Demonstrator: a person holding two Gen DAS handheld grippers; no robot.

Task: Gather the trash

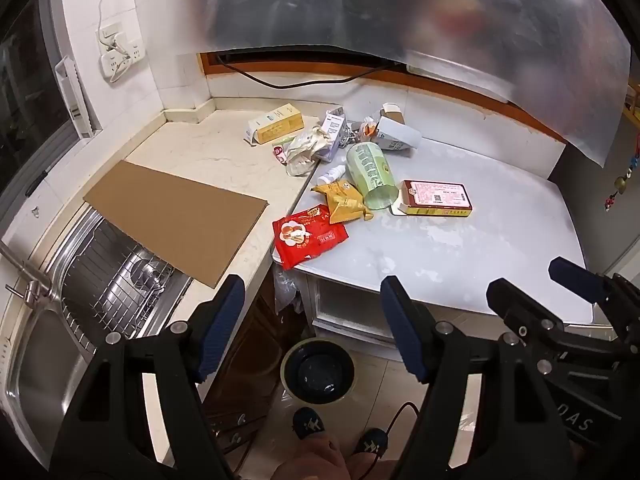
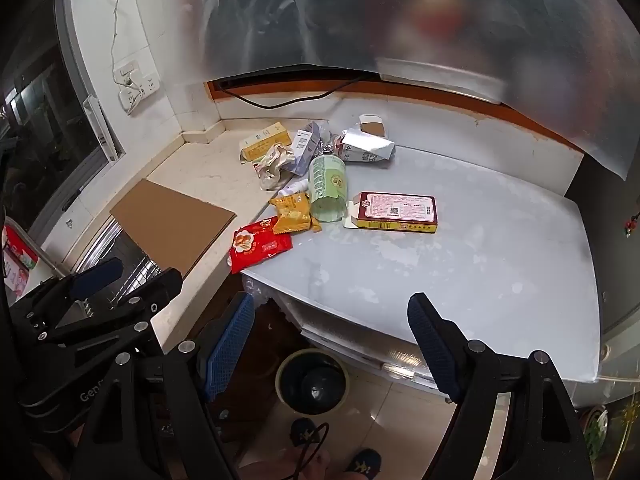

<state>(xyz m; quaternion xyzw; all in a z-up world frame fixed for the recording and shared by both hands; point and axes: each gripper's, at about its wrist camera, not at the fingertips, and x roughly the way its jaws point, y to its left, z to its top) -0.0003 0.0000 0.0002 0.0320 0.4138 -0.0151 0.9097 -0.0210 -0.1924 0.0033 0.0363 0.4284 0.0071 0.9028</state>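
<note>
Trash lies in a heap on the grey table (image 1: 480, 240): a red snack wrapper (image 1: 308, 236) at the near edge, a yellow wrapper (image 1: 342, 200), a green cup (image 1: 370, 172) on its side, a red and pink box (image 1: 436, 198), a yellow box (image 1: 276, 124), crumpled paper (image 1: 308, 148) and a silver carton (image 1: 396, 134). A dark bin (image 1: 318, 372) stands on the floor below the table edge. My left gripper (image 1: 311, 284) hovers open above the bin, short of the red wrapper (image 2: 260, 246). My right gripper (image 2: 331, 304) is open too, beside it, holding nothing.
A cardboard sheet (image 1: 176, 220) covers part of the steel sink (image 1: 48, 360) and its wire rack on the left. A wall socket (image 1: 120, 52) with cables is at the back left. A person's slippered feet (image 1: 308, 424) and a cable are by the bin.
</note>
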